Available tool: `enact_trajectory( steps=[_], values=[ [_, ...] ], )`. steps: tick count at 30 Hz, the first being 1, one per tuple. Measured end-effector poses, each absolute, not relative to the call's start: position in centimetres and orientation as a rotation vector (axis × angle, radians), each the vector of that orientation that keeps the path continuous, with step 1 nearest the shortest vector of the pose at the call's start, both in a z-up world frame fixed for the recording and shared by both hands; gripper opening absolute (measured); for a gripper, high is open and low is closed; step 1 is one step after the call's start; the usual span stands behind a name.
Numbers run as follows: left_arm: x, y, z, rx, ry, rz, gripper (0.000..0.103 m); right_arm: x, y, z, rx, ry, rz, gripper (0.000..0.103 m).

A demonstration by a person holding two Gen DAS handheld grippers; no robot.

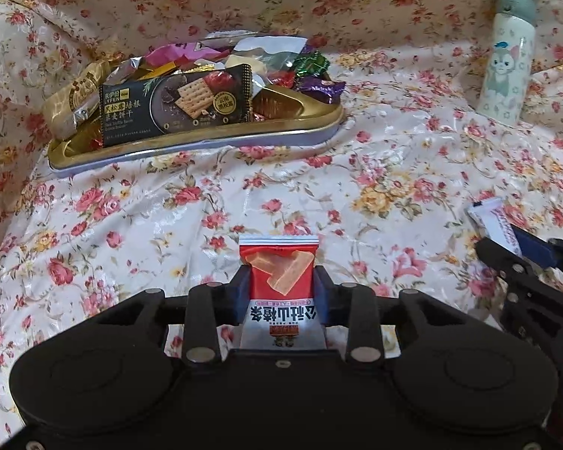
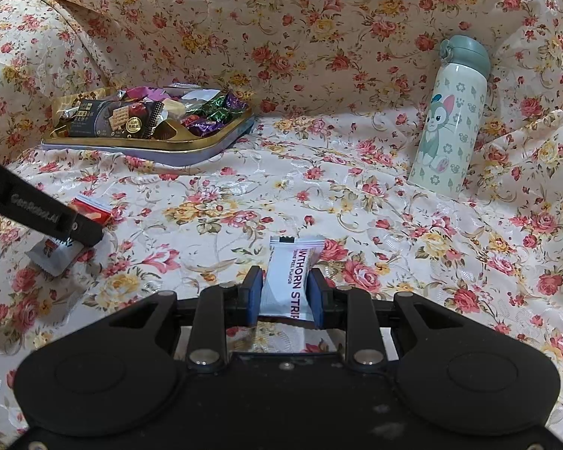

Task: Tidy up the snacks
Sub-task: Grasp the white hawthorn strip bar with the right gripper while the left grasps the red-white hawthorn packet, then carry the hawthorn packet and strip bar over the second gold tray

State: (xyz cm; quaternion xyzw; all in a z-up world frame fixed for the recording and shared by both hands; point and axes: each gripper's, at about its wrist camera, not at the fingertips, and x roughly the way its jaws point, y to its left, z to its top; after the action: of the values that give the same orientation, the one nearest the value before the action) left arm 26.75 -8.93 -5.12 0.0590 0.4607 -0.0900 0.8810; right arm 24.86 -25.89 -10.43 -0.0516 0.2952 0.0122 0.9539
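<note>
My left gripper (image 1: pixel 281 292) is shut on a red and white hawthorn snack packet (image 1: pixel 279 273) and holds it over the floral cloth; the packet also shows in the right wrist view (image 2: pixel 90 212). My right gripper (image 2: pixel 285 294) is shut on a white hawthorn strip packet (image 2: pixel 287 281), low over the cloth; that packet shows at the right edge of the left wrist view (image 1: pixel 493 221). A gold tin tray (image 1: pixel 206 138) heaped with wrapped candies and a black cracker packet (image 1: pixel 176 107) sits at the back left; the tray also shows in the right wrist view (image 2: pixel 191 148).
A white cartoon-cat bottle with a grey-green lid (image 2: pixel 450 120) stands at the back right against the draped floral cloth; it also shows in the left wrist view (image 1: pixel 506 60). The left gripper's arm (image 2: pixel 37 210) reaches in from the left edge of the right wrist view.
</note>
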Motion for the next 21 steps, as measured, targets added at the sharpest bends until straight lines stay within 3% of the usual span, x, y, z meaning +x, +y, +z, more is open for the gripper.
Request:
enact_trajectory(
  steps=[21],
  values=[
    [20.1, -5.5, -0.8, 0.080, 0.943, -0.164, 0.043, 24.9, -25.9, -10.5, -0.099, 0.601, 0.014, 0.027]
  ],
)
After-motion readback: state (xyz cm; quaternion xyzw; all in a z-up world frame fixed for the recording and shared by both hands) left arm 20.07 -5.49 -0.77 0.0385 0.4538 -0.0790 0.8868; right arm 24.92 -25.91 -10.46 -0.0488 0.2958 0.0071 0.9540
